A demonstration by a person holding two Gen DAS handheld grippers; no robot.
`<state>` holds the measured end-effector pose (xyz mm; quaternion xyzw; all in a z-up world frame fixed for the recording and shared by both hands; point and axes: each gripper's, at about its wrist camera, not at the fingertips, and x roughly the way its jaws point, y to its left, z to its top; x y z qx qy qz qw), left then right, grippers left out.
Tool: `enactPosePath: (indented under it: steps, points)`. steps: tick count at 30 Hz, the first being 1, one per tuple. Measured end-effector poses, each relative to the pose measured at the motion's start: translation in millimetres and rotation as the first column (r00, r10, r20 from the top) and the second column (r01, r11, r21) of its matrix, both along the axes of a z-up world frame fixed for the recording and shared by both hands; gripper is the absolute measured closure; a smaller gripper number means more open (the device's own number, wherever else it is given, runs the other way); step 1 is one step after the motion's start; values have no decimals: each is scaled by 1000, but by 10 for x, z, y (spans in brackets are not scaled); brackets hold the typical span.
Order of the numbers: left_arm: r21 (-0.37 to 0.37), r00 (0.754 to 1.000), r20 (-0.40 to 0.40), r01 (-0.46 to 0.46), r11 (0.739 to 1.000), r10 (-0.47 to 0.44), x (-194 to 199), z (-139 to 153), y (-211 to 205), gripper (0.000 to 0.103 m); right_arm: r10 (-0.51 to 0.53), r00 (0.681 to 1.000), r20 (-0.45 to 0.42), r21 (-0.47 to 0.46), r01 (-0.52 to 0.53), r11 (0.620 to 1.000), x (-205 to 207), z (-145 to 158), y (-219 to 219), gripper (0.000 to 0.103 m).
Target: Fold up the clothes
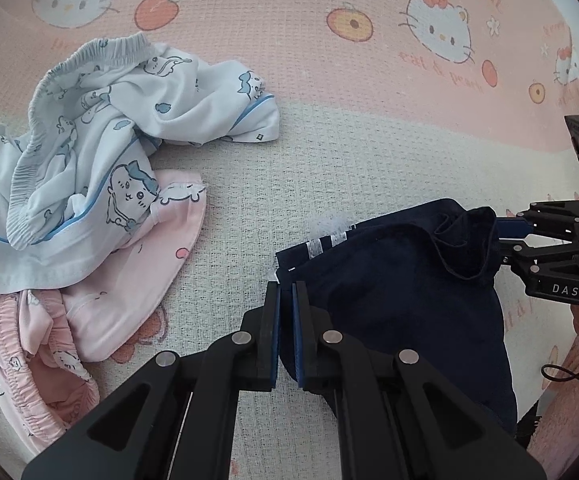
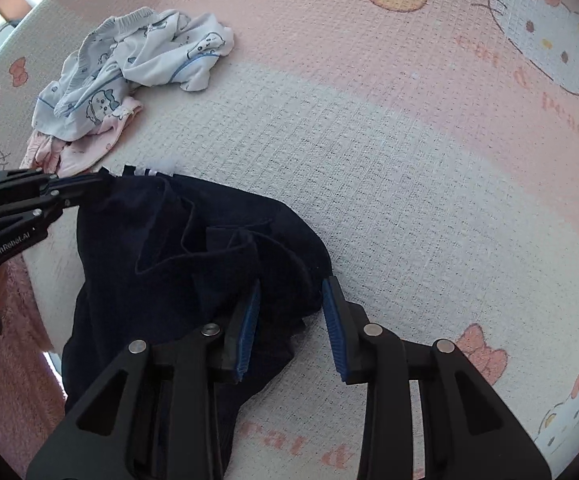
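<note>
A dark navy garment (image 1: 401,292) with white stripes at one corner lies bunched on the bed; it also shows in the right wrist view (image 2: 177,264). My left gripper (image 1: 287,292) is shut on its striped corner edge; it enters the right wrist view from the left (image 2: 89,184). My right gripper (image 2: 289,292) is open, its jaws astride a bunched fold of the navy cloth at the garment's other side. In the left wrist view the right gripper (image 1: 505,236) reaches into the cloth from the right.
A crumpled light-blue cartoon-print garment (image 1: 89,160) lies on a pink garment (image 1: 109,300) at the left, also visible in the right wrist view (image 2: 137,68). The bed cover (image 1: 329,140) is pink and white with cat prints. A cable (image 1: 569,376) hangs at the right.
</note>
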<state>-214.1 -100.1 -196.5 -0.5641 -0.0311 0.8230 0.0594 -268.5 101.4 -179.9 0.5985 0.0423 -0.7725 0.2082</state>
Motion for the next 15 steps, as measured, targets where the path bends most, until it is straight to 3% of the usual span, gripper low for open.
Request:
enactPosePath:
  steps: [6,10,15]
  points:
    - [-18,1000,5,14,1000,-13,-27,-41,58,97,26,1000,-17,116,-24,993,-115,-106,-109,69]
    - [-22,1000,-1,-5,1000,5,-41,-36,5,97,130,991,-37,320,-111,941,-51,-111,-54,70]
    - [-7,1000,-26,-11,1000,10,-57,11,6,97,-3,996,-86,392,37,919,-185,-30,377,67]
